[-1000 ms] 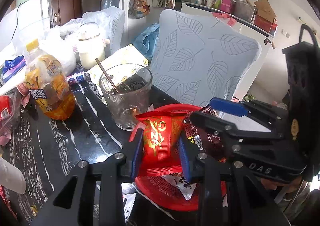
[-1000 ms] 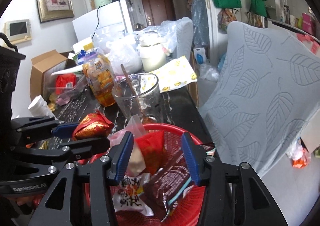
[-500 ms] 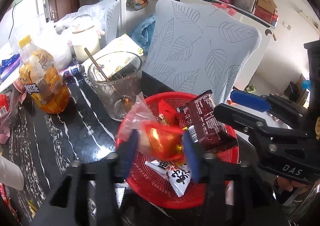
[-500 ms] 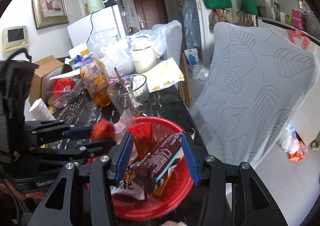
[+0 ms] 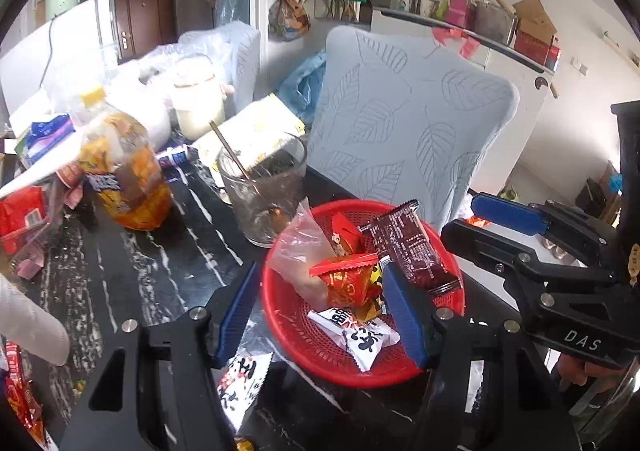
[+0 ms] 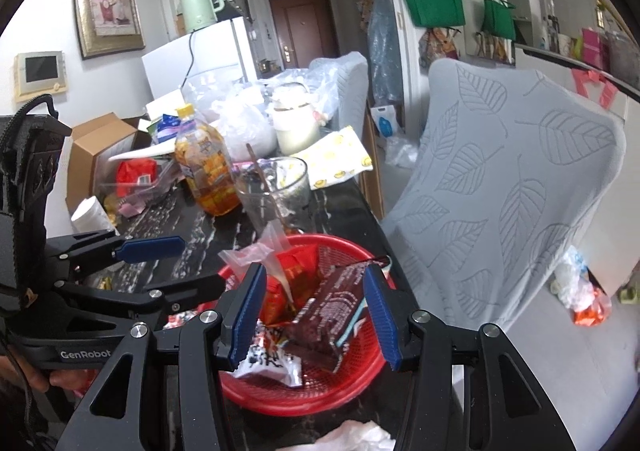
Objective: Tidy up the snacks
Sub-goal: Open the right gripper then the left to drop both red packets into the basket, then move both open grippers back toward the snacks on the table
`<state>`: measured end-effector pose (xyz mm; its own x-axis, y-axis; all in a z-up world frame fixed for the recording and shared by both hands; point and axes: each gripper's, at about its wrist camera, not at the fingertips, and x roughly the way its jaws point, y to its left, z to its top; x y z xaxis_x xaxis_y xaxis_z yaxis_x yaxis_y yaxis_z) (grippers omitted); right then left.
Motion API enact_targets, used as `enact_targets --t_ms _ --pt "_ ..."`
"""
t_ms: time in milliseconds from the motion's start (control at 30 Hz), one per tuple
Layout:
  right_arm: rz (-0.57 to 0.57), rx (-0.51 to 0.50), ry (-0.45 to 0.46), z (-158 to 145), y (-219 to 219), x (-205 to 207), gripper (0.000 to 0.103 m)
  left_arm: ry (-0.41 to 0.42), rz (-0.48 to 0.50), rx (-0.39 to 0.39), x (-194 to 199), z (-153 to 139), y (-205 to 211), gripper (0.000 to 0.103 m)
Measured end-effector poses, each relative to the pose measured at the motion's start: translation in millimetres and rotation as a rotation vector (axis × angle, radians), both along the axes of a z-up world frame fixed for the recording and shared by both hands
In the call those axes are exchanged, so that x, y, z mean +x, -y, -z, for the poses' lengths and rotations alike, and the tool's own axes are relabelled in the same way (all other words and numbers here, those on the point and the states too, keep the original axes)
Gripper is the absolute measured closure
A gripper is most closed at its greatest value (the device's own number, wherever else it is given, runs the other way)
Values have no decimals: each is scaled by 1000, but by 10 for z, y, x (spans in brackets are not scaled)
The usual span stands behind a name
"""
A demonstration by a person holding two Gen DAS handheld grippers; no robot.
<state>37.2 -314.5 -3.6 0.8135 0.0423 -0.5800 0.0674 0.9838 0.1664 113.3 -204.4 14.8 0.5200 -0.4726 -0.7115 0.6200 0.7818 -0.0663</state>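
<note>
Both grippers hover over the red basket point(image 5: 297, 335), fingers spread and empty: left gripper point(image 5: 320, 315), right gripper point(image 6: 312, 315). The red snack packet point(image 5: 347, 278) lies inside the basket, beside the brown bar point(image 5: 408, 247).

Left gripper point(image 5: 322, 309): fingers spread wide, holding nothing, tilted downward.
Right gripper point(image 6: 316, 315): fingers spread wide, holding nothing, just beside the left.
</note>
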Motion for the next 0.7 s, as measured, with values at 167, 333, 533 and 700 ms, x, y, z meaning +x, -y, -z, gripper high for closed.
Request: enact_targets --t_ms 167,333,533,700 --pt "-21 -17 32 -139 -132 -91 53 37 -25 -21 -104 -170 -153 41" --pt "-43 -35 56 -255 -270 -178 53 86 -53 -38 -247 -331 -338 41" --pt "-84 -56 86 -397 -495 -315 53 128 -81 -62 -443 -489 -580 41" --pt "-127 -72 97 -461 -720 -416 53 153 -101 -68 -619 -551 -793 41"
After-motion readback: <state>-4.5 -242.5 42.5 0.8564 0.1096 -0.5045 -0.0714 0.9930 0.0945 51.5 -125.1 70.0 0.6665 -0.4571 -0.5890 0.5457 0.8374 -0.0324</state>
